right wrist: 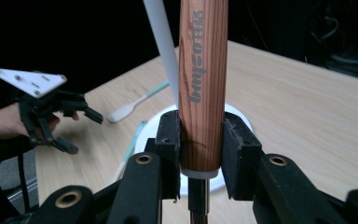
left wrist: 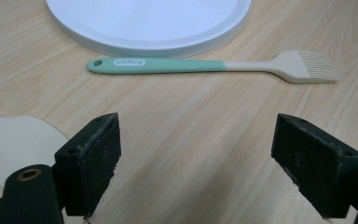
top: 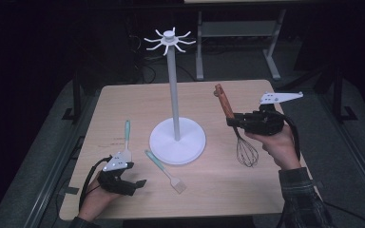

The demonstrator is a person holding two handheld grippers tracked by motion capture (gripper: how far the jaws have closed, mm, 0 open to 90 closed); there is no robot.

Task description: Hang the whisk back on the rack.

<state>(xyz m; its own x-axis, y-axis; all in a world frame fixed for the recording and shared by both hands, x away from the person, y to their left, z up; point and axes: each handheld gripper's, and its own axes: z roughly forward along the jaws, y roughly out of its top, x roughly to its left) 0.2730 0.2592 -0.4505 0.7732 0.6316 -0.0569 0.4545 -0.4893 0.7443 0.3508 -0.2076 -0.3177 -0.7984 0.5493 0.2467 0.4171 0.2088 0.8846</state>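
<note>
Right claw (top: 231,119) is clamped on the wooden-handled wire whisk (top: 240,135), lifted clear of the pale wooden counter (top: 228,190), handle tilted up toward the tall white hook stand (top: 175,85), wires dangling below. I reckon this is the carry step: next I must raise the handle's end to one of the curved hooks on top. My right hand comes in from the side, claw roughly level. Left claw (left wrist: 196,163) hangs wide open, low near the mint-handled silicone brush (left wrist: 205,65).

Lab; bare table (top: 123,99), dark floor cables (top: 147,71).
</note>
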